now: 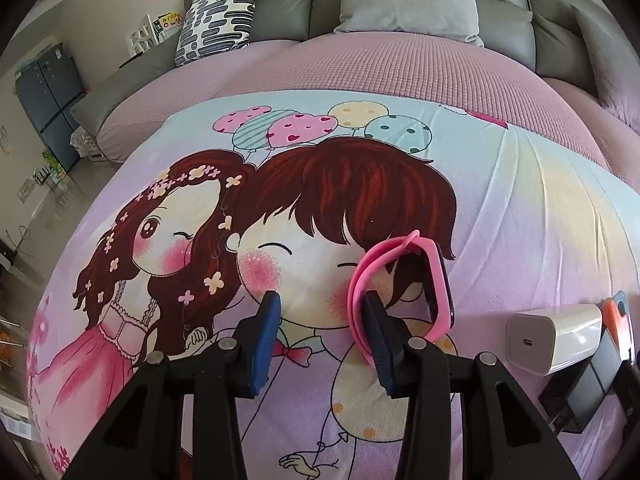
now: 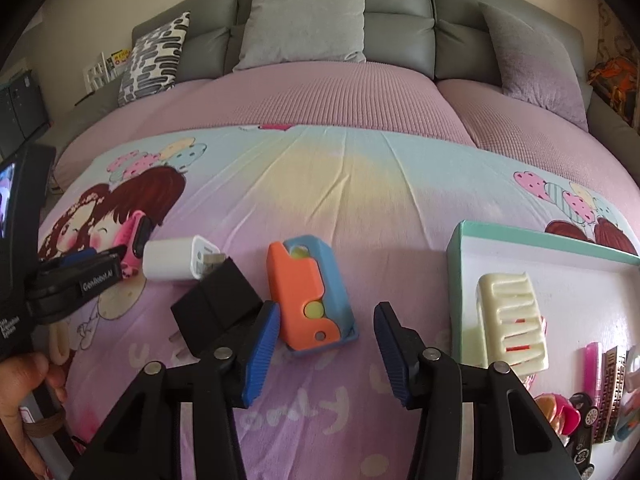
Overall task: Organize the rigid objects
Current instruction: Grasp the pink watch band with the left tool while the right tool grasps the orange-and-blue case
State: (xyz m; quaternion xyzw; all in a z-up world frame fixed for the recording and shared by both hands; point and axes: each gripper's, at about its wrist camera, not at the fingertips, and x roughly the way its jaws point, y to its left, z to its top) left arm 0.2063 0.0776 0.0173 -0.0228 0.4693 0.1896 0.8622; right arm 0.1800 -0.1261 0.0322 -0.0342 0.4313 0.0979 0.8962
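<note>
My left tongs [image 1: 322, 300] stand spread, one finger touching the pink watch [image 1: 400, 280] on the bed. My right tongs [image 2: 326, 312] gape beside the orange-and-blue toy [image 2: 308, 292], left of the tray [image 2: 456, 280].

We see a soft printed cotton-like sheet [image 2: 320, 184], matt and lightly creased, over a pink waffle-textured cover [image 1: 360, 64]. The pink watch [image 1: 400, 276] has a smooth rubbery strap and a glossy dark face. The white charger [image 1: 556, 336] is shiny hard plastic; the black charger [image 2: 218, 312] is matt plastic. The orange and blue toy [image 2: 308, 292] looks like matt plastic with fine ridges. The cream hair claw [image 2: 512, 320] is glossy plastic inside a paper-like box [image 2: 520, 236]. Our gripper fingers [image 2: 262, 348] carry ribbed blue pads on matt black plastic with metal pins.
</note>
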